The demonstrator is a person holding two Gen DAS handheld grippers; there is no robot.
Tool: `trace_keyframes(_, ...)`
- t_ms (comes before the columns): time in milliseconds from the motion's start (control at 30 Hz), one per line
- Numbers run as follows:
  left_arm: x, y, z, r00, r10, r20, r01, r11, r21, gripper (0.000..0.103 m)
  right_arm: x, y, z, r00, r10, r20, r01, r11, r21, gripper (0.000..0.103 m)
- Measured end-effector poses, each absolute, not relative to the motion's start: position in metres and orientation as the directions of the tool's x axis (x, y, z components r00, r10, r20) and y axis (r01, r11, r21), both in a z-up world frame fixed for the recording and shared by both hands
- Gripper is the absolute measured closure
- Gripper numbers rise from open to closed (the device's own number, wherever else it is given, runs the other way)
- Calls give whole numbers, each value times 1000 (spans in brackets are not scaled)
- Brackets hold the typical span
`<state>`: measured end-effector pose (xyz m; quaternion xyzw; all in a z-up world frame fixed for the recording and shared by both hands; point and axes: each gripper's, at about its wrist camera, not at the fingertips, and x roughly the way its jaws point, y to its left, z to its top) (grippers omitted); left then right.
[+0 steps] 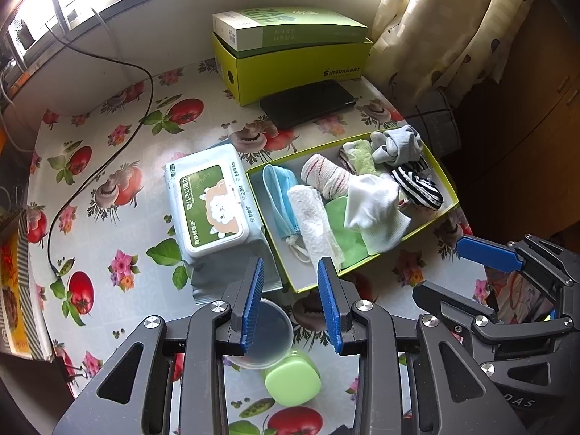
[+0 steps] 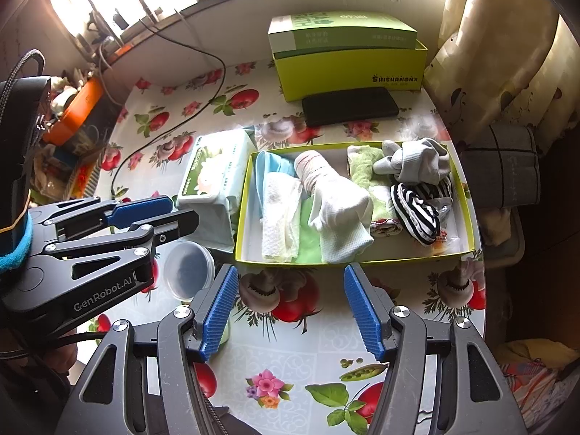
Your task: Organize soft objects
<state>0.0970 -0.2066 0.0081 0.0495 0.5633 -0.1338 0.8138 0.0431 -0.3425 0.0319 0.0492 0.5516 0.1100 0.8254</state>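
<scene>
A shallow green-rimmed box lid (image 1: 366, 259) (image 2: 467, 217) lies on the table and holds several soft things: a blue face mask (image 1: 277, 195) (image 2: 262, 166), a white towel (image 1: 313, 217) (image 2: 279, 221), a white sock (image 1: 373, 203) (image 2: 340, 210), a grey sock (image 1: 397, 145) (image 2: 413, 161), a black-and-white striped sock (image 1: 420, 185) (image 2: 417, 214) and green cloths (image 2: 364, 159). My left gripper (image 1: 291, 272) is open and empty, just in front of the lid's near left corner; it also shows in the right wrist view (image 2: 174, 210). My right gripper (image 2: 291, 279) is open and empty, in front of the lid's near edge.
A wet-wipes pack (image 1: 214, 206) (image 2: 214, 177) lies left of the lid. A clear plastic tub (image 1: 268, 337) (image 2: 188, 272) and a green jar (image 1: 293, 377) sit near the left gripper. Stacked green boxes (image 1: 293, 58) (image 2: 348, 58), a black phone (image 1: 308, 103) (image 2: 349, 105) and a cable (image 1: 119, 137) lie behind.
</scene>
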Motion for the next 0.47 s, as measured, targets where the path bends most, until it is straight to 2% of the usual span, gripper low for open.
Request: trace_keyframes(467, 97, -211, 4, 326, -168, -930, 286, 955, -73, 71, 42, -343, 29, 368, 238, -899, -126, 971, 206, 41)
